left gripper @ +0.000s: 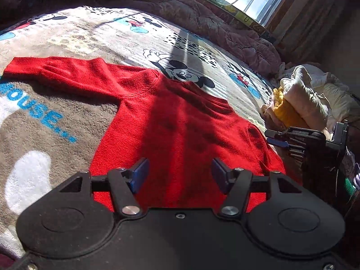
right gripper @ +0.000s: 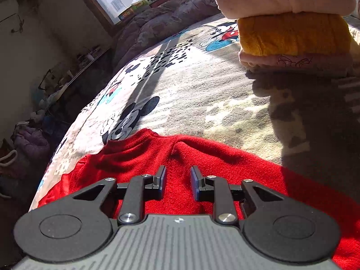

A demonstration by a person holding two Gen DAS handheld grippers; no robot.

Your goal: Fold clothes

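A red knit sweater [left gripper: 180,123] lies flat on a cartoon-mouse blanket [left gripper: 56,121], one sleeve stretched out to the left. My left gripper [left gripper: 180,173] hovers open over the sweater's lower body, nothing between its blue pads. In the left wrist view my right gripper [left gripper: 279,138] shows at the sweater's right edge. In the right wrist view the right gripper [right gripper: 178,178] stands open just above the red sweater [right gripper: 225,164], near a raised fold by the collar, with nothing held.
A stack of folded clothes [right gripper: 290,33], cream over yellow over pink, sits on the blanket [right gripper: 202,90] at the far right. A crumpled brown quilt [left gripper: 213,20] lies under the window. The bed's edge drops to a cluttered floor [right gripper: 27,139] on the left.
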